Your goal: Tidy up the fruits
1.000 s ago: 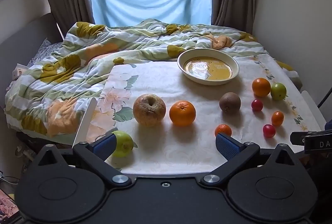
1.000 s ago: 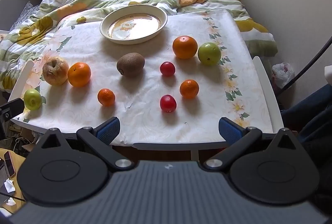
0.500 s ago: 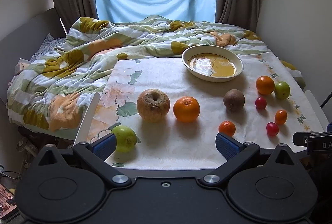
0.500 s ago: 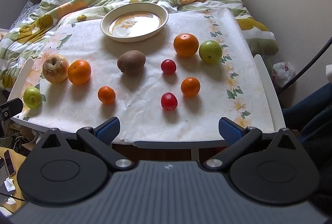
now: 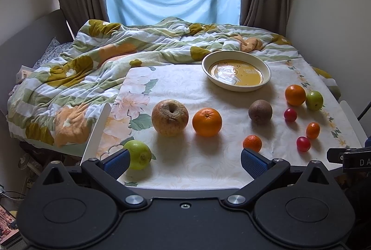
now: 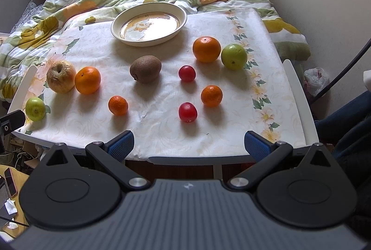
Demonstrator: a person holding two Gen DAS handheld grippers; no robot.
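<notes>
Fingers apart, both grippers | green apple (image 5: 139, 154) half hidden by left finger

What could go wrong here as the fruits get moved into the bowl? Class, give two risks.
1. The green fruit sits near the table's front-left corner; a nudge from the open left gripper may roll it off.
2. The fruits are round and lie loose; the tomato and mandarin lie close together, so the open right gripper may bump one while grasping the other.

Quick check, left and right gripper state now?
Left gripper: open, holding nothing.
Right gripper: open, holding nothing.
</notes>
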